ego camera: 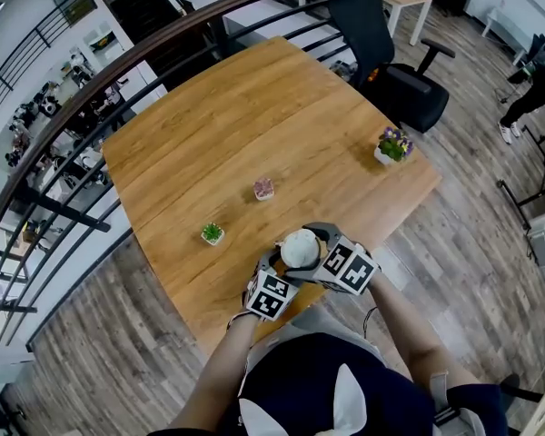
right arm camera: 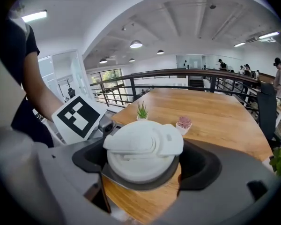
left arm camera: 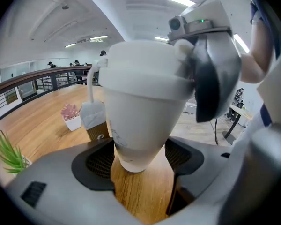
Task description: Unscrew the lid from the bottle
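Note:
A white bottle (left arm camera: 140, 125) with a white flip-top lid (right arm camera: 143, 146) is held upright over the near edge of the wooden table (ego camera: 254, 107). My left gripper (left arm camera: 138, 158) is shut on the bottle's tapered lower body, one pad on each side. My right gripper (right arm camera: 143, 161) is shut on the lid, its jaws hugging the lid's rim from above. In the head view the lid (ego camera: 300, 247) shows between the left gripper (ego camera: 283, 271) and the right gripper (ego camera: 316, 251), both close to the person's body.
On the table stand a small green plant (ego camera: 213, 233), a pink plant (ego camera: 263, 189) and a purple-flowered pot (ego camera: 393, 143) near the right edge. A black office chair (ego camera: 400, 80) stands beyond the table's right side. A curved railing (ego camera: 118, 71) runs along the left.

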### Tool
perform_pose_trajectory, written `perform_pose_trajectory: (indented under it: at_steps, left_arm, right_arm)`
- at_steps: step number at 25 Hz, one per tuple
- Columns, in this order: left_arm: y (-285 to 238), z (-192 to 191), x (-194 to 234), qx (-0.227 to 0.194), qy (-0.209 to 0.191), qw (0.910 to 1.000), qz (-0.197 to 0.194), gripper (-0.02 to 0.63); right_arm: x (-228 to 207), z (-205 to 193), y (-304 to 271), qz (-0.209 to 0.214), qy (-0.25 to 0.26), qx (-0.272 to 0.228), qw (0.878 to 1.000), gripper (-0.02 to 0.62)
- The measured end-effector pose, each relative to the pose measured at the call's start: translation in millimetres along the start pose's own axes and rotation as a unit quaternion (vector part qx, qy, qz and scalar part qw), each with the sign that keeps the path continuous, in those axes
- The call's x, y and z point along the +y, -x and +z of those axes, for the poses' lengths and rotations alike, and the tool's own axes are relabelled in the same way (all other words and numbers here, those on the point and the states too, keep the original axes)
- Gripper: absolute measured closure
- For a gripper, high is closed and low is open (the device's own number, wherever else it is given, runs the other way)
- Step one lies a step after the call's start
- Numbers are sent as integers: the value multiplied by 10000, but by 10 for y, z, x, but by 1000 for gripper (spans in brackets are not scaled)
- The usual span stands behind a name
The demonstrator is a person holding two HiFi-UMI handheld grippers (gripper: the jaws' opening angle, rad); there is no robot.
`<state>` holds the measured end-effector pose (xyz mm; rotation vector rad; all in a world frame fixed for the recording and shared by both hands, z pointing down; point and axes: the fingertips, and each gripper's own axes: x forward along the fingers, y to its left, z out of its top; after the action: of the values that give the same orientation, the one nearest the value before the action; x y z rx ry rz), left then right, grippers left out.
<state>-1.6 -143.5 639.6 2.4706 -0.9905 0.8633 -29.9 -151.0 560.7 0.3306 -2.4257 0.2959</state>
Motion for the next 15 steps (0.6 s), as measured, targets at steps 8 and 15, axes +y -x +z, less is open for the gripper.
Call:
perform_pose_trajectory:
  at_steps: [8,15]
  left_arm:
    - [-17,-14,-2,-31,22,10000,8,272]
    - [2,-17,-1,-5,22,10000,27,272]
  right_arm:
    - [-17,115,71,66,-141,-385,9991,133]
    - [-75,205,180,-36,-313,-567,9979,133]
